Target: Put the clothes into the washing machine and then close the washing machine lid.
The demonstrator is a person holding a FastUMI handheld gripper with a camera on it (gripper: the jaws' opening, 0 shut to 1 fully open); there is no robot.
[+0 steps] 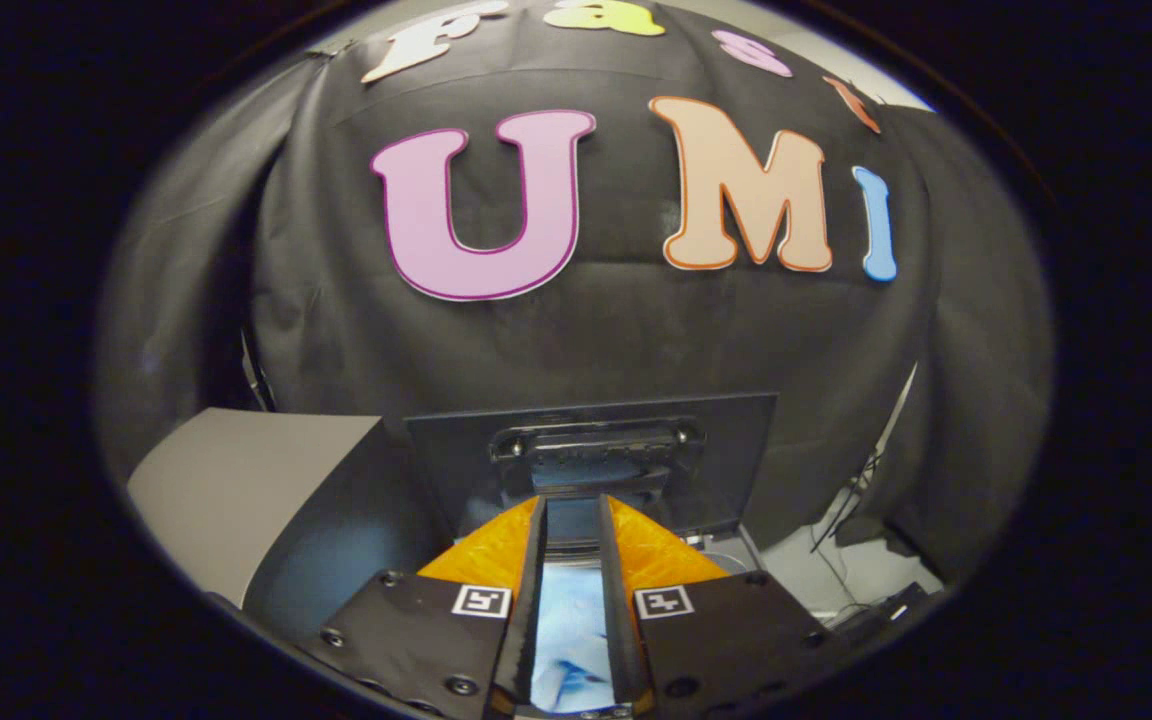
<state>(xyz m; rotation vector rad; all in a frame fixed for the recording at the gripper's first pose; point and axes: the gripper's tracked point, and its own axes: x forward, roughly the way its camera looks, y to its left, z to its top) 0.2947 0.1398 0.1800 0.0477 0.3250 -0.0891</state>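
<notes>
My gripper points at the raised dark lid of the washing machine, whose handle plate sits just beyond the fingertips. The fingers stand close together with a narrow gap between them. Through that gap, low down near the fingers' base, light-blue cloth shows. Whether it is pinched between the fingers or lies below them in the tub I cannot tell. The grey top of the washing machine spreads out to the left of the fingers.
The booth's black cloth wall hangs close behind the lid. To the right of the machine a pale floor shows, with dark cables on it.
</notes>
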